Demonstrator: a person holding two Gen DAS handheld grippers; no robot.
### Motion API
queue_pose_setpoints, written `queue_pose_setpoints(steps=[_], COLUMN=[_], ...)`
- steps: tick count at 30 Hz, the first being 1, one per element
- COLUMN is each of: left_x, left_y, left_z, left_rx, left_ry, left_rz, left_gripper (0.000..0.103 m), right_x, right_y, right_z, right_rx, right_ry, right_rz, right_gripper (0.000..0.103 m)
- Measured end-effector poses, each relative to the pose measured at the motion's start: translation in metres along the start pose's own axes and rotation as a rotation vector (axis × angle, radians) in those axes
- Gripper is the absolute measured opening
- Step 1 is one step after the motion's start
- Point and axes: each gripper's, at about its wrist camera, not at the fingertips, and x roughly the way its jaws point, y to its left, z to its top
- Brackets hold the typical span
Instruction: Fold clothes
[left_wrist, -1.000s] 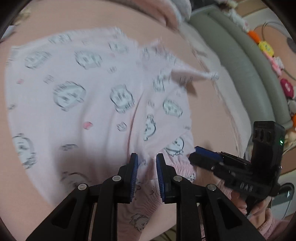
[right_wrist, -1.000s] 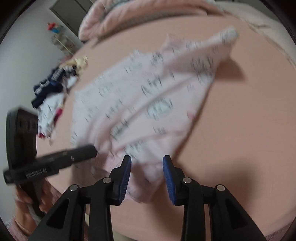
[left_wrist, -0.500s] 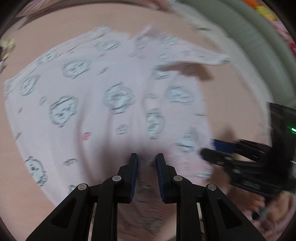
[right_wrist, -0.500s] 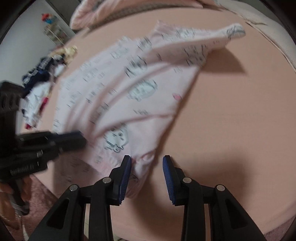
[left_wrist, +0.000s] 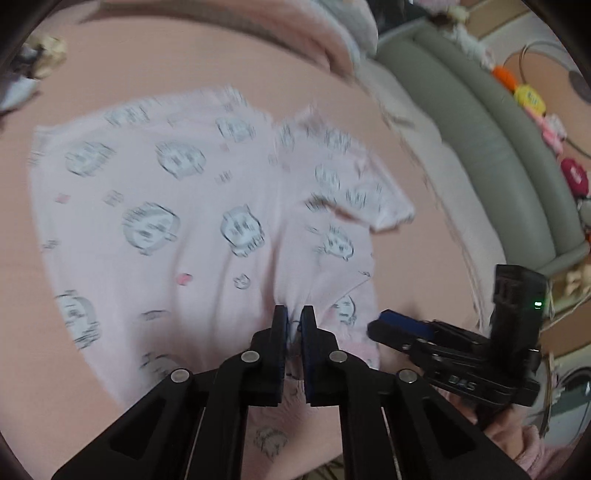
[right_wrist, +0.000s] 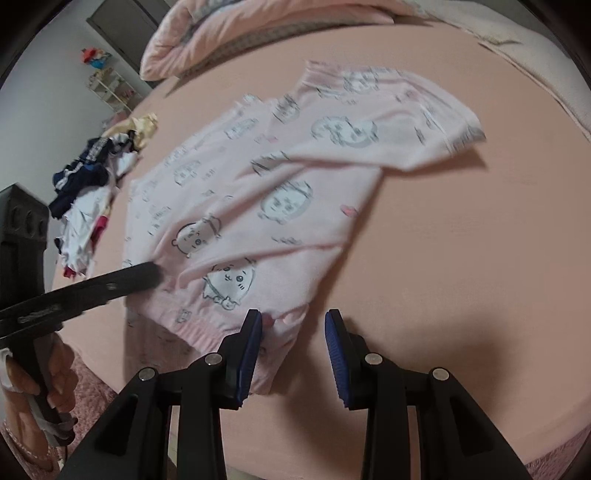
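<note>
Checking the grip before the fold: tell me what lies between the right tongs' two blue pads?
In the right wrist view, the corner of the pink shirt's ribbed hem lies there, beside one pad of the right tongs; the remaining gap shows bare bedsheet.

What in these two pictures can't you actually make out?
- Left wrist view: the printed faces on the pink top are smeared by motion blur.
- Left wrist view: the hem pinched in the left gripper, whose jaws just closed, is hidden by its fingers.
- Right wrist view: the clothes pile is too small to sort.
- Right wrist view: the right gripper hides the hem corner beneath.
</note>
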Motion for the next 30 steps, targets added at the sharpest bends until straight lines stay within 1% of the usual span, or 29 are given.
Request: queue_pose_setpoints(steps=[1,3,5,7,9,13,14,15,16,19,20,21,25,26,27,29,30], left_x=[-0.013,-0.028,-0.036,-0.04,-0.04,-0.016,-0.008,0.001,0.005,0.003,0.002,-0.001,-0.027,-0.031,-0.03,-0.023,-0.017], left_y=[0.002,0.01,0.018,0.033,0.048,0.047,0.047,0.048,0.049,0.044,0.042,0.042,0.052,0.055,0.059,0.063,0.063], left_z=[-0.005,-0.016,-0.032,-0.051,-0.067,-0.089,-0.092,-0.094,-0.094,-0.087,-0.086,-0.085,-0.088,-0.088,-0.087,-0.086,-0.087], left_rx=[-0.011,-0.054,-0.101,-0.157,-0.225,-0.225,-0.228,-0.222,-0.214,-0.207,-0.2,-0.205,-0.328,-0.354,-0.372,-0.392,-0.393], left_ry=[-0.039,-0.084,-0.089,-0.078,-0.058,0.016,0.037,0.05,0.045,0.052,0.049,0.037,-0.092,-0.112,-0.105,-0.072,-0.056], left_rz=[0.012,0.021,0.033,0.033,-0.003,0.025,0.041,0.074,0.092,0.102,0.11,0.118,0.147,0.146,0.128,0.093,0.068], left_gripper=[0.006,0.006,0.006,0.006,0.006,0.006,0.006,0.006,0.007,0.007,0.007,0.007,0.007,0.007,0.007,0.007,0.007], right_x=[0.0,0.0,0.003,0.009,0.019,0.04,0.043,0.043,0.042,0.031,0.029,0.028,0.036,0.04,0.043,0.049,0.051], right_y=[0.007,0.026,0.041,0.052,0.058,0.053,0.05,0.045,0.04,0.022,0.02,0.018,0.025,0.031,0.036,0.041,0.042], right_z=[0.003,0.008,0.009,0.007,0.003,-0.01,-0.013,-0.016,-0.018,-0.017,-0.017,-0.017,-0.019,-0.019,-0.018,-0.015,-0.012], right_rx=[-0.021,-0.078,-0.13,-0.169,-0.185,-0.2,-0.206,-0.202,-0.191,-0.105,-0.097,-0.091,-0.113,-0.133,-0.154,-0.181,-0.19], right_ry=[-0.004,-0.01,-0.016,-0.012,0.01,0.071,0.074,0.058,0.045,0.041,0.034,0.028,0.043,0.05,0.057,0.06,0.058], right_rz=[0.002,-0.004,-0.002,-0.015,-0.013,-0.016,-0.014,0.009,0.034,0.107,0.109,0.109,0.121,0.119,0.117,0.1,0.088], right_gripper=[0.035,0.035,0.035,0.035,0.035,0.035,0.035,0.035,0.036,0.04,0.041,0.045,0.046,0.046,0.046,0.045,0.031])
